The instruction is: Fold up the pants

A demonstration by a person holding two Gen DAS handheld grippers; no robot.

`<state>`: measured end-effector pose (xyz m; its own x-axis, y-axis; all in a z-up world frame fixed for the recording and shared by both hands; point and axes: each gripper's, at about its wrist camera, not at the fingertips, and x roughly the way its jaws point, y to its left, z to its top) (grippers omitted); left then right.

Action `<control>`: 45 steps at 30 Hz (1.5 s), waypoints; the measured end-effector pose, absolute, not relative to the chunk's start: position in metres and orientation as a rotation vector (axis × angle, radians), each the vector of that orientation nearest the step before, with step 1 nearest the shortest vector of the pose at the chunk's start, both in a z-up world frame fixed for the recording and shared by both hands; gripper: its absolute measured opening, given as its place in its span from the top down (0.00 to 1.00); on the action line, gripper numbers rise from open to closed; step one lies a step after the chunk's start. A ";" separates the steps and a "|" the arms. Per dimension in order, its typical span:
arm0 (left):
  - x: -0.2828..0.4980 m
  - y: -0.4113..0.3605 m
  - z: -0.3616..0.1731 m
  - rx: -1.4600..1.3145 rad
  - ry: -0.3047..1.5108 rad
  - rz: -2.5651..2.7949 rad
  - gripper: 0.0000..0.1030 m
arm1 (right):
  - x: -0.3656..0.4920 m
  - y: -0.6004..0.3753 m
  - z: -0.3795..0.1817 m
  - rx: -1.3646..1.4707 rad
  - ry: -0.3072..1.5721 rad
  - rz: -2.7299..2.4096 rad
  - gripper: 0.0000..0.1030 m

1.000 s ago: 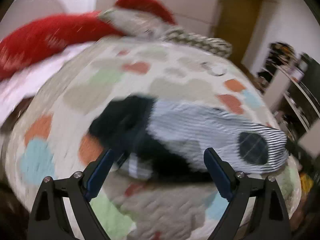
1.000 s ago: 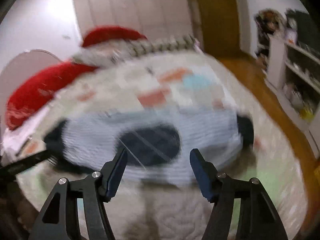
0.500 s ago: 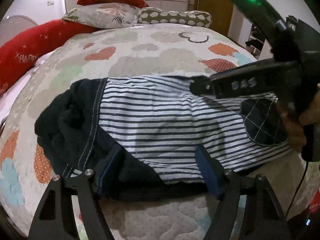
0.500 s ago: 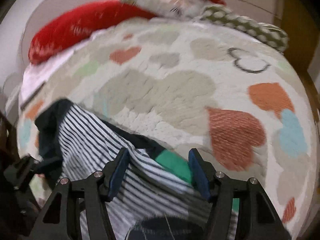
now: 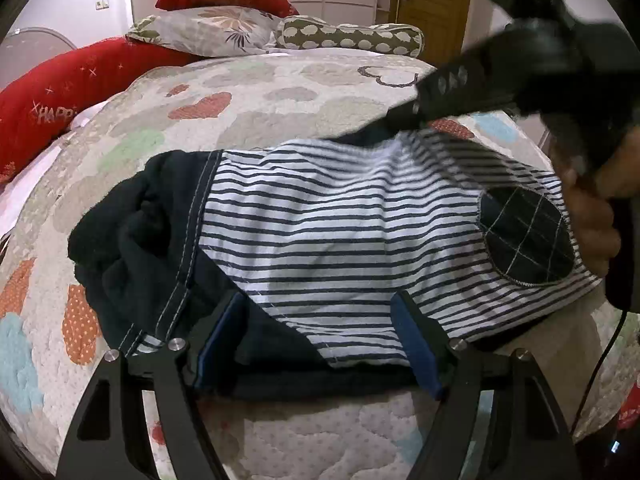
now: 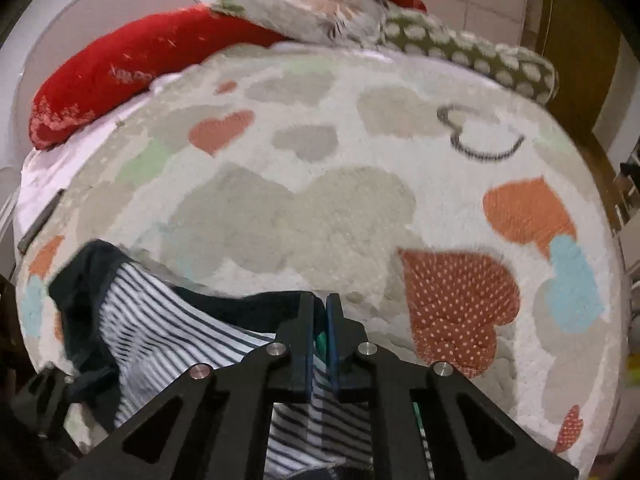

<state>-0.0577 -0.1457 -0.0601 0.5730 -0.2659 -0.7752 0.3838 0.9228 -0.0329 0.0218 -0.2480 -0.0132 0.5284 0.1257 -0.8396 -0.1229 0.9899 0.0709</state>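
Striped pants (image 5: 340,232) with a dark waistband and a round dark patch (image 5: 524,236) lie across the heart-patterned quilt (image 5: 280,92). My left gripper (image 5: 318,340) is open at their near edge, its blue pads standing wide on either side of the dark hem without pressing it. My right gripper (image 6: 319,312) is shut on the far edge of the pants (image 6: 160,332), with a bit of green label showing between the pads. In the left wrist view the right gripper (image 5: 400,116) reaches in from the upper right, held by a person's hand (image 5: 588,216), and the fabric rises slightly to it.
Two red pillows (image 5: 60,96), a floral pillow (image 5: 212,32) and a spotted bolster (image 5: 352,36) line the head of the bed. A wooden door (image 5: 432,0) stands behind. A black cable (image 5: 600,360) hangs from the right gripper by the bed's right edge.
My right gripper swung over to the pants' far edge and its jaws closed on the fabric. My left gripper came down to the near hem, narrowed a little, then held still.
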 end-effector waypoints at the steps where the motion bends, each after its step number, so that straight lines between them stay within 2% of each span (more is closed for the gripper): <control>1: -0.057 -0.145 -0.060 0.144 0.882 -0.382 0.27 | 0.020 -0.247 -0.008 0.006 0.986 0.137 0.93; 2: -0.057 -0.145 -0.060 0.143 0.883 -0.383 0.27 | 0.019 -0.247 -0.004 0.009 0.973 0.129 0.91; 10: -0.058 -0.144 -0.061 0.136 0.882 -0.388 0.27 | 0.001 -0.249 -0.002 0.118 0.912 0.127 0.91; 15: -0.059 -0.145 -0.062 0.137 0.879 -0.384 0.27 | 0.017 -0.237 -0.039 0.095 1.058 0.207 0.91; 18: -0.057 -0.144 -0.061 0.130 0.893 -0.392 0.27 | 0.042 -0.258 -0.046 0.219 1.062 0.189 0.95; 20: -0.057 -0.143 -0.060 0.127 0.893 -0.396 0.27 | 0.040 -0.275 -0.033 0.359 1.004 0.167 0.90; 22: -0.058 -0.143 -0.060 0.131 0.884 -0.395 0.26 | 0.022 -0.286 -0.010 0.402 0.919 0.139 0.85; 25: -0.059 -0.144 -0.059 0.139 0.882 -0.392 0.26 | -0.017 -0.300 0.010 0.418 0.867 0.077 0.71; 26: -0.060 -0.143 -0.057 0.142 0.891 -0.391 0.26 | -0.036 -0.302 0.013 0.415 0.853 0.057 0.69; 30: -0.063 -0.135 -0.045 0.087 0.933 -0.385 0.26 | -0.106 -0.306 -0.003 0.403 0.857 0.001 0.67; 32: -0.067 -0.129 -0.038 0.058 0.951 -0.384 0.26 | -0.129 -0.308 -0.019 0.380 0.887 -0.051 0.55; 34: -0.071 -0.123 -0.033 0.044 0.960 -0.376 0.26 | -0.146 -0.315 -0.034 0.360 0.902 -0.102 0.56; 38: -0.078 -0.113 -0.023 0.036 0.983 -0.348 0.26 | -0.186 -0.333 -0.027 0.370 0.800 -0.219 0.55; 45: -0.097 -0.146 -0.004 0.135 0.955 -0.370 0.26 | -0.232 -0.378 -0.009 0.523 0.660 -0.300 0.43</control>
